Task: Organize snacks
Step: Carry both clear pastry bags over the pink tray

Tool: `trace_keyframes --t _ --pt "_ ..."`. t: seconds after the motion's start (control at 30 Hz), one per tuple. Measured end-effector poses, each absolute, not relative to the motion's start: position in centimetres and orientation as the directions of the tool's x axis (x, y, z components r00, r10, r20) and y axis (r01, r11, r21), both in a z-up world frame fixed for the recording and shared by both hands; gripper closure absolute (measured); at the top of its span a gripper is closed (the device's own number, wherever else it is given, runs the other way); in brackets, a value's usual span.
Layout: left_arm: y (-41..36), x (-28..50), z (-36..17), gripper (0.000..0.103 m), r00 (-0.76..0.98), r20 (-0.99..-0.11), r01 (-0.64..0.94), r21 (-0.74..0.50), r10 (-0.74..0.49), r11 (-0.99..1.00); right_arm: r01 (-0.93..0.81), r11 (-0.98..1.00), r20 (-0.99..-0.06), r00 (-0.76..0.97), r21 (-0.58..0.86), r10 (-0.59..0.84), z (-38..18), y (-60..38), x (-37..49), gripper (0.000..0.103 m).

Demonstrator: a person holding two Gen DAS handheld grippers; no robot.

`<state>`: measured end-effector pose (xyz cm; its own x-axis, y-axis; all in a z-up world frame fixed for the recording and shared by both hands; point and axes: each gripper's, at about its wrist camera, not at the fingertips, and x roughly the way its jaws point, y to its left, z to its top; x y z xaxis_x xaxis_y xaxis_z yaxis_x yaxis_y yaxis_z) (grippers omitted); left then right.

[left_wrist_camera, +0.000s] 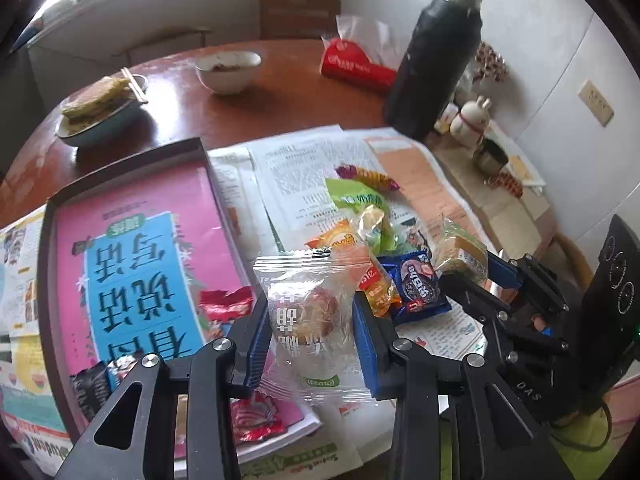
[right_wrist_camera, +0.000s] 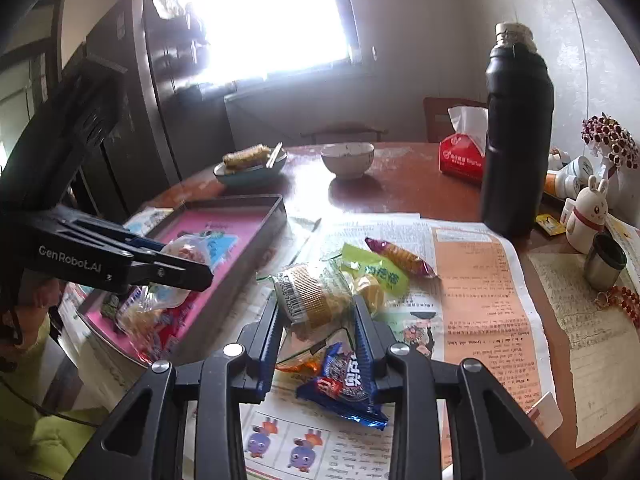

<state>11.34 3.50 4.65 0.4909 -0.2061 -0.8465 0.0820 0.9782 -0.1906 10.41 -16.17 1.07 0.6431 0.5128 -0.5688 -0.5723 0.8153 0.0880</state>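
the left gripper [left_wrist_camera: 312,336] is clamped on a clear-wrapped pastry [left_wrist_camera: 310,312], held above the tray [left_wrist_camera: 132,164] lined with a pink book. the right gripper [right_wrist_camera: 316,320] is clamped on a barcoded cake packet [right_wrist_camera: 314,294] over the snack pile, where a blue cookie packet [right_wrist_camera: 344,388] lies on newspaper [right_wrist_camera: 480,300]. "genrobot.ai" is read on the left gripper body.

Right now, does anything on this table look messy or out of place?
Yes. Used dishes share the table with the snacks: a bowl and a plate of food with chopsticks across it. Loose snack packets lie scattered on newspaper beside the tray.
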Motion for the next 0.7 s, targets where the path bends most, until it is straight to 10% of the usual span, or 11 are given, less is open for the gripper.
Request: trace_keyframes --t 0.7 --pt "9.8 4.4 9.3 0.063 0.653 -0.741 -0.024 -0.227 -0.157 0.974 -0.640 0.758 -0.486 0.628 0.122 0.608 4.4 -13.7 6.7 0.069"
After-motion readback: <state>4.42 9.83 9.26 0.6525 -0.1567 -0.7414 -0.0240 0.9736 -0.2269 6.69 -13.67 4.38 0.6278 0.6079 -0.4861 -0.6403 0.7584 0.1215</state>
